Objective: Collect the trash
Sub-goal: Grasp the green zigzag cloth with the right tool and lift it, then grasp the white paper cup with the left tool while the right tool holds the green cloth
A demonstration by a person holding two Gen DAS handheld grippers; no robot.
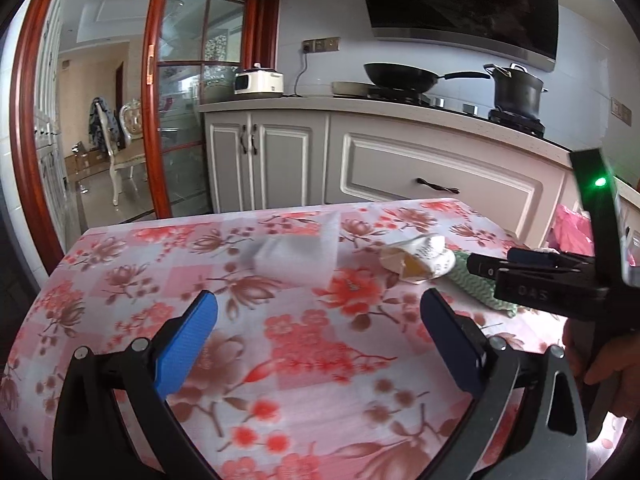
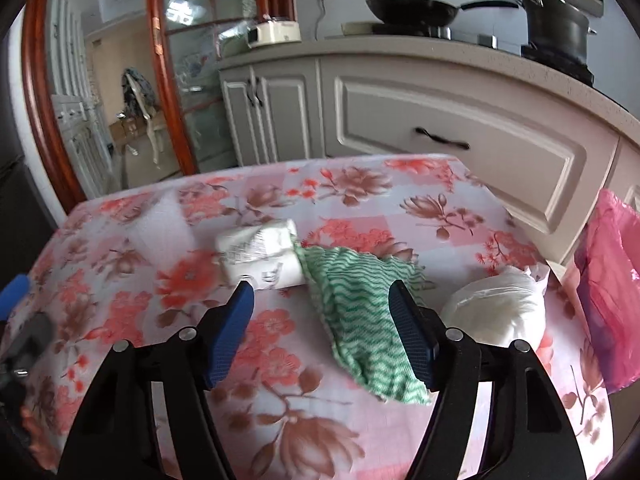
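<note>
Right gripper (image 2: 321,336) jaws apart, nothing clamped; green wavy cloth (image 2: 360,320) lies between them, nearer the right-hand finger, its tail running under that finger. Left gripper (image 1: 320,332) jaws wide apart, empty, only floral tablecloth (image 1: 120,280) between them.

Trash: crumpled white paper wrapper (image 2: 260,256) just ahead of the right gripper's left-hand fingertip, touching the cloth's far corner; in the left wrist view the same wrapper (image 1: 420,258) sits ahead and right of the jaws. White stuffed bag (image 2: 496,308) just outside the right-hand finger. Pink plastic bag (image 2: 616,292) hangs at the table edge, further right; probably the trash bag, can't confirm.

Step in hand, my guess: right gripper lining up on the cloth or the wrapper. To do it well: centre the piece between the pads, go low to the table, close on a bunched part, not a flat edge; cloth and wrapper touch, so one may drag the other.

In the way: white foam block (image 1: 296,256) ahead of the left jaws; the two grippers are close together; kitchen cabinets (image 2: 440,120) behind, no obstruction.
</note>
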